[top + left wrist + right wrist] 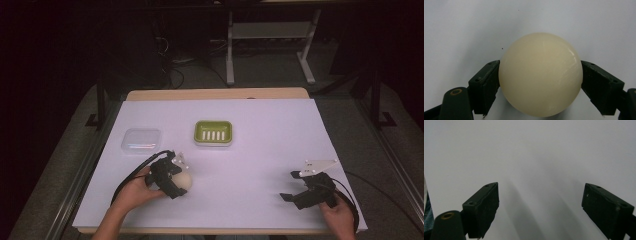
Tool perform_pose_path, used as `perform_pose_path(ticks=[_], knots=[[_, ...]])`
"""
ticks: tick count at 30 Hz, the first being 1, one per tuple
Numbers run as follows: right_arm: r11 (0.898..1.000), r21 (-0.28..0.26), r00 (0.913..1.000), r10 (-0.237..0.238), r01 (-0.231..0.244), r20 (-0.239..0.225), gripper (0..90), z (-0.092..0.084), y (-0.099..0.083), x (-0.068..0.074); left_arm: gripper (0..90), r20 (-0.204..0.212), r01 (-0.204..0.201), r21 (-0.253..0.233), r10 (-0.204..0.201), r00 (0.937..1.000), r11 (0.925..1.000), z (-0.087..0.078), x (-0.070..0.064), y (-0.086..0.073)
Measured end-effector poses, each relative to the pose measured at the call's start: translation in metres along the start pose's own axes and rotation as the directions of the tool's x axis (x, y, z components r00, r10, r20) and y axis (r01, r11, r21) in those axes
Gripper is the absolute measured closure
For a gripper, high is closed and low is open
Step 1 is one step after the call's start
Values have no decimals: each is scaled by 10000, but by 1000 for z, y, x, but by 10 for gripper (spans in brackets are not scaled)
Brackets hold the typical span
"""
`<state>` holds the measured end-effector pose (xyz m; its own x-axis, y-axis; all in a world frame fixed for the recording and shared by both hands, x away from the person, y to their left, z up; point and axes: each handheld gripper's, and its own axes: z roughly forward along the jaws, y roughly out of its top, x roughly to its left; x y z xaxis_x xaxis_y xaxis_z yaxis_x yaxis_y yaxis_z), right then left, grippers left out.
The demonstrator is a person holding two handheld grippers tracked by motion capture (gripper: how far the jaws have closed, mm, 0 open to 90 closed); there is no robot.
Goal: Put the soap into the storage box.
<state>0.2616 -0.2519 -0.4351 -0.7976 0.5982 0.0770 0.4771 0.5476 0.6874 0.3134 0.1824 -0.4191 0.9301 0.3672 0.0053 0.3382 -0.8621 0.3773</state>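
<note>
Left gripper point(540, 75) jaws squeeze smooth cream round ball point(540, 75) at widest middle. Ball sits low over white table sheet point(250, 170), front left. Looks hard, shiny, maybe slippery; hold sides evenly. Right gripper point(540, 202) jaws wide apart, nothing inside. Green soap dish point(213, 133) far behind.

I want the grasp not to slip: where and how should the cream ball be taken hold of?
Grip the cream ball across its widest middle, one jaw on each opposite side, coming in low along the white sheet. It is round and smooth, so pads off that middle line would likely squeeze it out. The left gripper is placed about so, a jaw against each side.
</note>
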Motion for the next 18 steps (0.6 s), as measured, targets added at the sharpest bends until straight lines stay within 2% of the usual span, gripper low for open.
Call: perform_pose_path(ticks=[18], knots=[[10000, -52, 10000, -15, 15, 58, 136, -1, 0, 0, 238, -84, -6, 153, 7, 10000, 9999, 3, -1, 1]])
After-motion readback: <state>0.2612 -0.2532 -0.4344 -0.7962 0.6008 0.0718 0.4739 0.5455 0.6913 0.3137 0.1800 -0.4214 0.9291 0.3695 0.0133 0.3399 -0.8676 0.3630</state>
